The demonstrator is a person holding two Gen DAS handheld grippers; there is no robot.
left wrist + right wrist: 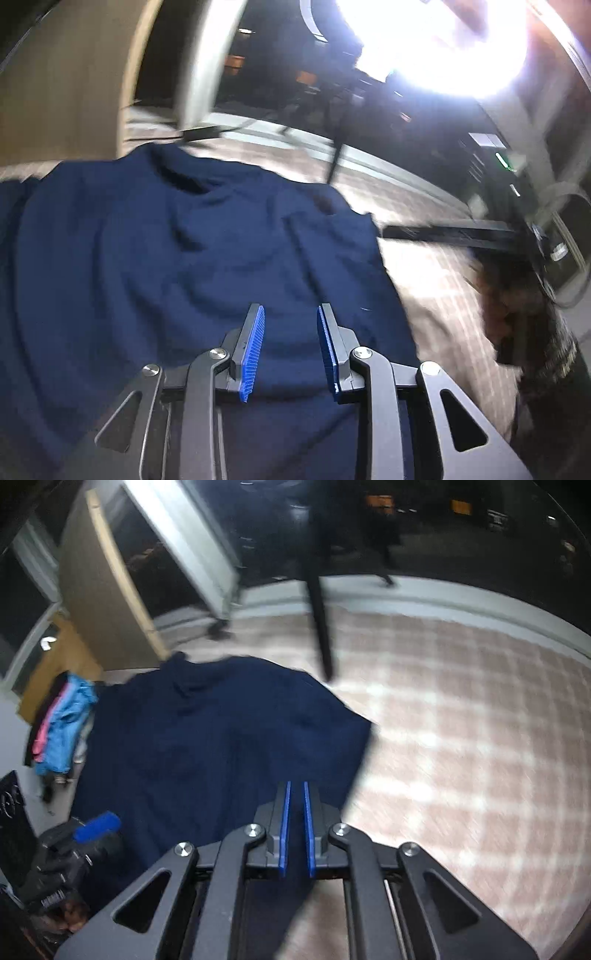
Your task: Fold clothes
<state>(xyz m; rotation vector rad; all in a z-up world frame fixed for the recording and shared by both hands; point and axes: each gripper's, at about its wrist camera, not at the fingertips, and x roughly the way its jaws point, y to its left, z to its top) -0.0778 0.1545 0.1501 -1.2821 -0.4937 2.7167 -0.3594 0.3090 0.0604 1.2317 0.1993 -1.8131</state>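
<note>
- The navy garment lies spread on a checked pink-and-white cloth that covers the work surface; it shows soft wrinkles, and one edge ends in a corner near the middle of the cloth.
- Nearest in the left wrist view, the left gripper hangs over the near part of the garment with its blue ribbed pads held apart; only dark fabric shows in the gap and nothing is pinched.
- Nearest in the right wrist view, the right gripper is above the garment's near edge, just where the fabric meets the checked cloth; its pads stand almost together with a thin slit between them, and nothing is visibly caught there.
- At the lower left of the right wrist view, the other gripper appears as a dark blurred shape with a blue pad, beside the garment.
- Farther off, a thin black pole rises from the cloth just beyond the garment's far edge.
- To the far left, a bunch of blue and pink clothes hangs by a wooden panel.
- Beyond the table the room is dark, with a strong white glare in the left wrist view.
</note>
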